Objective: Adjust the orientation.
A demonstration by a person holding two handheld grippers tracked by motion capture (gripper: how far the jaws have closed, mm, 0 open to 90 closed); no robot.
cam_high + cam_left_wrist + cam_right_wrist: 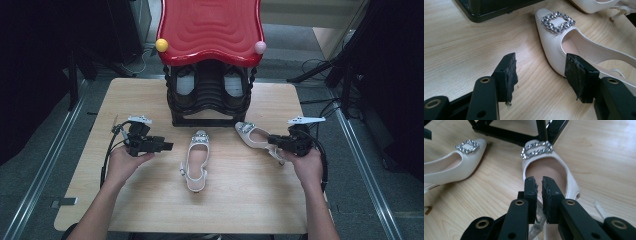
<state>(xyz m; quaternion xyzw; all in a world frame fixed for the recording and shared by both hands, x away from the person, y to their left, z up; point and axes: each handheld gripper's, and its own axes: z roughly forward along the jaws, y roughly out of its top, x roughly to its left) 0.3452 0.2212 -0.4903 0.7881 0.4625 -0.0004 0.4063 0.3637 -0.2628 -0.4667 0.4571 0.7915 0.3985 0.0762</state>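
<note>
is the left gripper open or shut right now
Open. In the left gripper view the left gripper has its jaws wide apart with bare table between them, beside the toe of the white shoe, gripping nothing.

Bare tabletop point(150, 200) lies open along the near edge and down the left side, wide enough for either hand to pass. The black shoe rack point(210, 100) under its red top point(210, 30) blocks the far middle. Between the left tongs point(167, 146) and the right tongs point(272, 140) the middle shoe point(196, 160) lies across the way. The right shoe point(252, 135) lies just beside the rack's foot, leaving only a narrow gap there.
</note>
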